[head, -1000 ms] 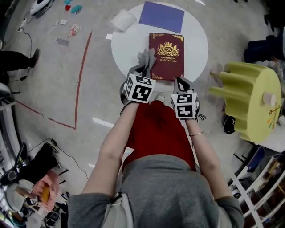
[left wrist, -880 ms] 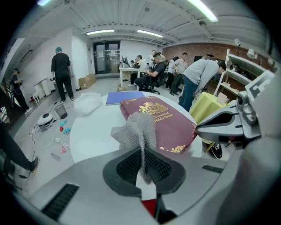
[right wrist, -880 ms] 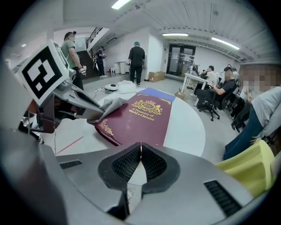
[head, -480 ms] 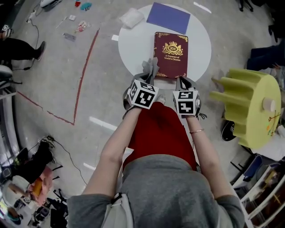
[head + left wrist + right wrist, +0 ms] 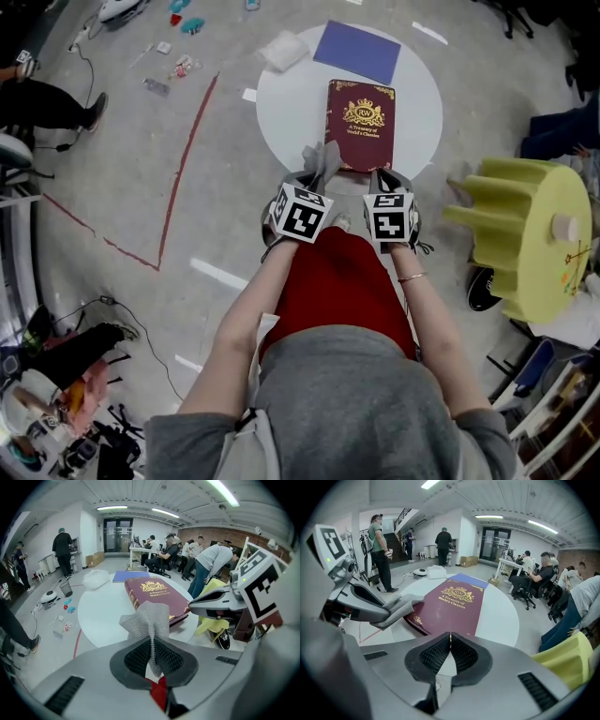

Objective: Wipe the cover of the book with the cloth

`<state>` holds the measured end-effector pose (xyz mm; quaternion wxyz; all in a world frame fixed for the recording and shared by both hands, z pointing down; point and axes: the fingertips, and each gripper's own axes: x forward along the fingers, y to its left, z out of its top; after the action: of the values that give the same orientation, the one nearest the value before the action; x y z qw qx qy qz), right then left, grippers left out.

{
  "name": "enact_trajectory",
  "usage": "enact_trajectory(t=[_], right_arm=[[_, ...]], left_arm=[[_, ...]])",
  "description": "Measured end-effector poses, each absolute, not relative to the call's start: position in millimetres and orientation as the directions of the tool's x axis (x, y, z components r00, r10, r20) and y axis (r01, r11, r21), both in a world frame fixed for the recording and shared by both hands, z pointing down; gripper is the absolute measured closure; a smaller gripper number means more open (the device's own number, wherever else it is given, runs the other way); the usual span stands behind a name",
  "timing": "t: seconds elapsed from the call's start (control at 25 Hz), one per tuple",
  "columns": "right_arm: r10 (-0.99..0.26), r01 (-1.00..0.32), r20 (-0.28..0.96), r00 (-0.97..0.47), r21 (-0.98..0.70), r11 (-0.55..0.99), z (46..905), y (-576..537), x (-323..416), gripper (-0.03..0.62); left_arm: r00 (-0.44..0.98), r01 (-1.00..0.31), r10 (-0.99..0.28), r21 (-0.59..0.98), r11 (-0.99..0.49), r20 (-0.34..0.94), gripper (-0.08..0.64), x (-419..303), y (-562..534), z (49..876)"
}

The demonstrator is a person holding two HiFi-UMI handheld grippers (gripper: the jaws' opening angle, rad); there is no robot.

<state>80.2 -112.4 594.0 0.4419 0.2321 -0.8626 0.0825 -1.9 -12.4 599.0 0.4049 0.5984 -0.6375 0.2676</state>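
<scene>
Maroon book (image 5: 360,112), gold crest, lay closed and cover up on the round white counter (image 5: 286,103), toward its 3 o'clock half. Blue sheet (image 5: 357,52) sat at the counter's 12 o'clock rim. Left gripper (image 5: 309,178) was at the counter's 6 o'clock edge, with grey cloth (image 5: 323,159) sticking out over the book's 7 o'clock corner. Right gripper (image 5: 382,178) was just beside the book's 5 o'clock corner.

Left gripper view: jaws pinched the cloth (image 5: 147,620), a mesh-like wad fanning above them. Book beyond at 12 o'clock, right gripper at 3 o'clock.

Right gripper view: jaws were pressed together, nothing between. Book (image 5: 450,604) was dead ahead at 12 o'clock. Left gripper was at 9 o'clock, its cloth lapping the book's near corner.
</scene>
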Motion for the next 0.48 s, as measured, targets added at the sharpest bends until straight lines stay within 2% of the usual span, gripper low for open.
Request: enact_trajectory(t=[0.48], right_arm=[[-0.344,-0.482,0.744,-0.572,0.034,0.876,559,-111,78,0.563]], left_arm=[[0.024,-0.98,-0.619,0.14,0.14,0.785,0.535,6,-19,556]])
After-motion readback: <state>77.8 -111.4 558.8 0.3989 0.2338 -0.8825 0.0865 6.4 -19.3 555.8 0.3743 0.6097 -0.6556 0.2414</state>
